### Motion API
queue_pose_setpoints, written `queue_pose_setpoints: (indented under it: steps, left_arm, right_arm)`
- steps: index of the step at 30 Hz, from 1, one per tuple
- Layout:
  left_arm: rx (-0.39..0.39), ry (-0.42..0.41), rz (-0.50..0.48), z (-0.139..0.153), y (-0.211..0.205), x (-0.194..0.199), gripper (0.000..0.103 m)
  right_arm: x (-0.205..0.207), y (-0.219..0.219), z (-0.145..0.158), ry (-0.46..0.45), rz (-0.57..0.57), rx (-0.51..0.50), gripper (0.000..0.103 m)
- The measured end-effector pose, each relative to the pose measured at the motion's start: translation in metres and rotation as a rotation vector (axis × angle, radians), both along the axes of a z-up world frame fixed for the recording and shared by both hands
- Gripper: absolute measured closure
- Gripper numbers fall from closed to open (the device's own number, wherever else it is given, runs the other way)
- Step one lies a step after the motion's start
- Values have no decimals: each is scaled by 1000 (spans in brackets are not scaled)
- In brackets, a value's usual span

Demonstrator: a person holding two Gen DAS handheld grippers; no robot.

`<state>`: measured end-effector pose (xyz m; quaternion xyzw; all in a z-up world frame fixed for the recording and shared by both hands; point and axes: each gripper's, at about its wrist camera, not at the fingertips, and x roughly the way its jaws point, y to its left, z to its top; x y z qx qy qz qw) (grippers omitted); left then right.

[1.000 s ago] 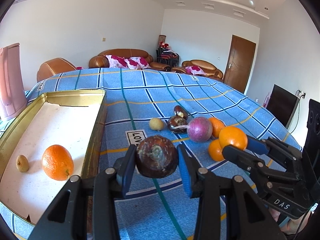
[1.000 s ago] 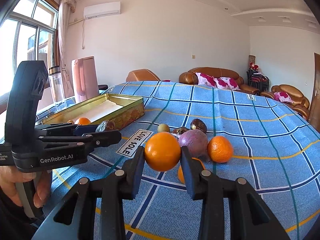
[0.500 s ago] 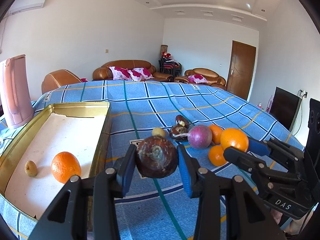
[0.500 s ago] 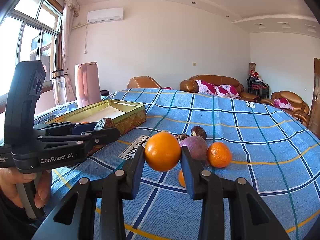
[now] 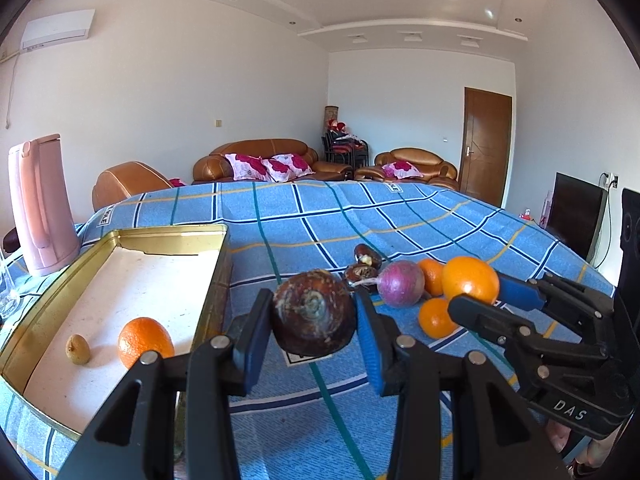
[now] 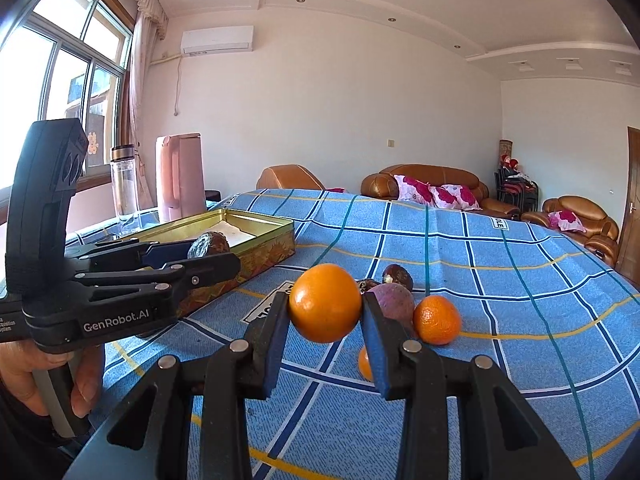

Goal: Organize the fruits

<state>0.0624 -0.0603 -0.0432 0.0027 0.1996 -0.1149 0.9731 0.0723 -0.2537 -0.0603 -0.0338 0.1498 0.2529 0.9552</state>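
Left hand-held gripper (image 5: 314, 322) is clamped on a dark brown fruit (image 5: 314, 312). Right hand-held gripper (image 6: 325, 312) grips an orange (image 6: 325, 302), both beside the gold tray (image 5: 120, 236).

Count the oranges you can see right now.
4: one orange in the tray, one orange in the right gripper, two oranges on the cloth beside the purple fruit, at and. More may be hidden.

Wrist views low over table (image 5: 400, 216), side by side, sharing fruit pile (image 6: 436, 320)
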Motion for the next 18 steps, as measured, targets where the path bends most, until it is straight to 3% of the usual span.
queue_pose_setpoints:
  steps: [18]
  left_arm:
    - [22, -48, 19, 1, -4, -8, 61]
  right_arm:
    - [-10, 1, 0, -54, 7, 3, 65]
